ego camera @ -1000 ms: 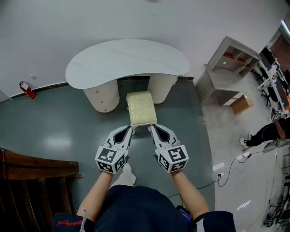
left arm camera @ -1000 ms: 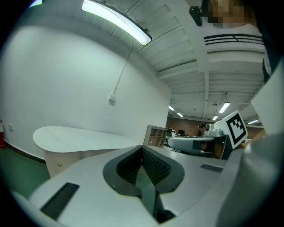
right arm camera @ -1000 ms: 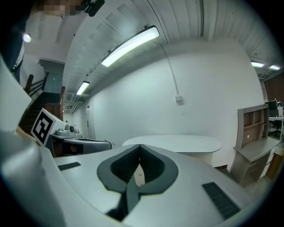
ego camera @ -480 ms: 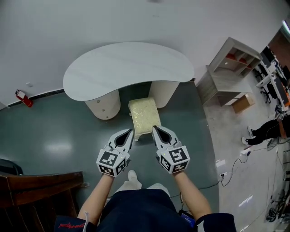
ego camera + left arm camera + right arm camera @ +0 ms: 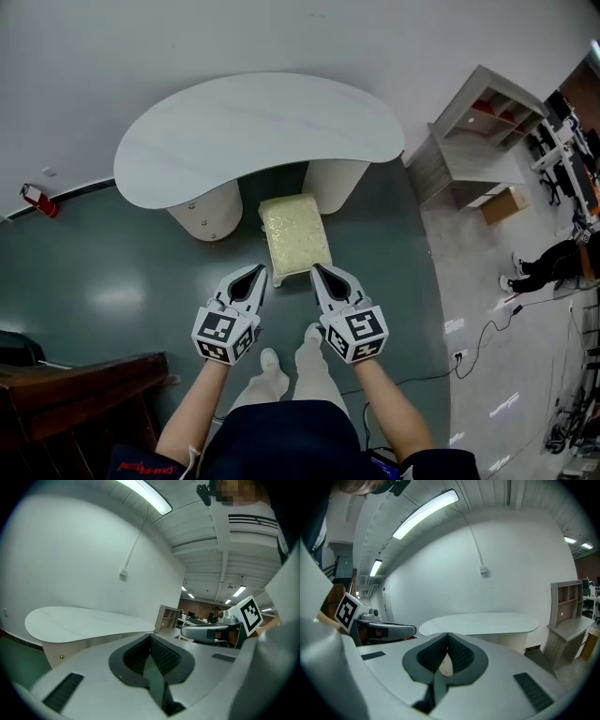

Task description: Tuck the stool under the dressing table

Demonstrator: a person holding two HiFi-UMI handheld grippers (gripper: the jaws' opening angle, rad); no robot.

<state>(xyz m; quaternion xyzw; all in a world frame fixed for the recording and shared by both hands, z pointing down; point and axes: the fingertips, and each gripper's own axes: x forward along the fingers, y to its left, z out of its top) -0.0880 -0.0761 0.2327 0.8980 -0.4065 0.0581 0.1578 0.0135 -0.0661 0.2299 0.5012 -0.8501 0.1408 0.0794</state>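
Left gripper (image 5: pixel 259 271) and right gripper (image 5: pixel 316 270), jaws together, flank the stool (image 5: pixel 294 232).

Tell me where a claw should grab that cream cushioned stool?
Probably its near short edge, from the person's side: the cream cushioned stool points lengthwise into the gap under the white curved dressing table, that edge facing the shut left claw and right claw.

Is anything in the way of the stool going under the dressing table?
Nothing that shows. The stool stands lined up with the opening under the dressing table, its far end near that table's front edge. The table's top hides the space farther in.
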